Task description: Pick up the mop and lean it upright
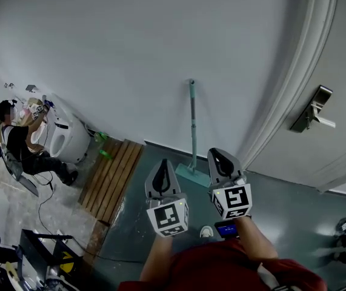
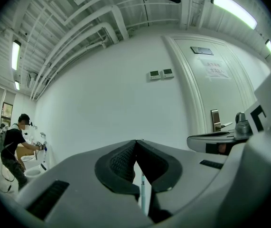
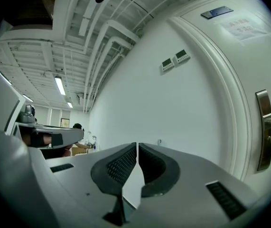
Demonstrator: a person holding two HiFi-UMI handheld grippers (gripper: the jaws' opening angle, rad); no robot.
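The mop stands upright against the white wall, its teal handle [image 1: 192, 120] rising from a flat teal head [image 1: 190, 174] on the floor. My left gripper [image 1: 162, 165] is just left of the mop head and my right gripper [image 1: 222, 156] just right of it, both held short of the mop. Each is shut with nothing between its jaws. In the left gripper view the left gripper [image 2: 136, 141] has its tips together, and a strip of the mop handle [image 2: 144, 194] shows below them. In the right gripper view the right gripper [image 3: 137, 145] is shut too.
A white door with a metal lever handle [image 1: 311, 111] is to the right of the mop. A wooden slatted platform [image 1: 112, 174] lies on the floor at the left. Farther left a person [image 1: 21, 144] bends over a white appliance [image 1: 66, 139]. Cables trail across the floor.
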